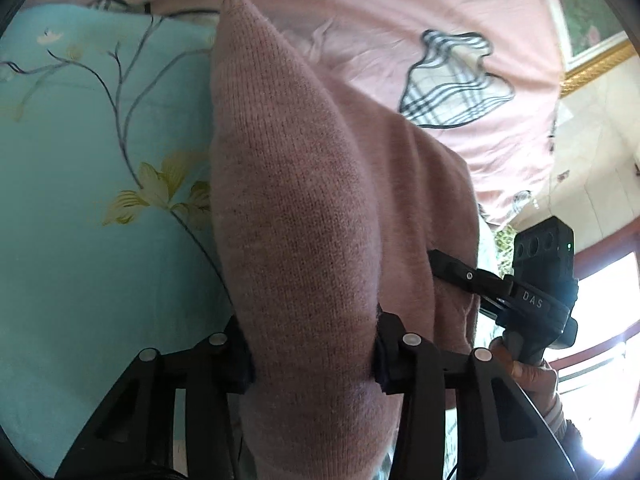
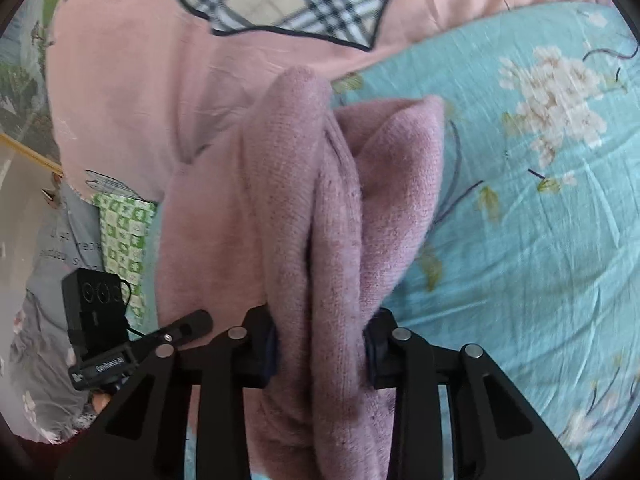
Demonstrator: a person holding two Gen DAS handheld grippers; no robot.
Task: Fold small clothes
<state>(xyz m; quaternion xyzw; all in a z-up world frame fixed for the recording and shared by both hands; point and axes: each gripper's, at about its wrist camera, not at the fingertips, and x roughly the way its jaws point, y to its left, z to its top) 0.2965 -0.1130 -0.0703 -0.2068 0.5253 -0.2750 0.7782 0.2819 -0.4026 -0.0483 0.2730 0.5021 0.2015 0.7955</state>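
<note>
While both grippers [image 1: 314, 354] [image 2: 322, 354] clamp the pink knit [image 1: 296, 200], it hides the teal sheet [image 1: 80, 200].

In the left wrist view the knit garment [image 1: 304, 208] runs from 6 toward 12 o'clock, held between the left gripper [image 1: 314, 354] jaws, over the bed sheet [image 1: 80, 240] at 9, with the right gripper [image 1: 436, 266] at 4.

place: home bedroom | evidence: floral bedsheet [image 1: 80, 240], pink quilt [image 1: 400, 12] (plaid patch)
</note>
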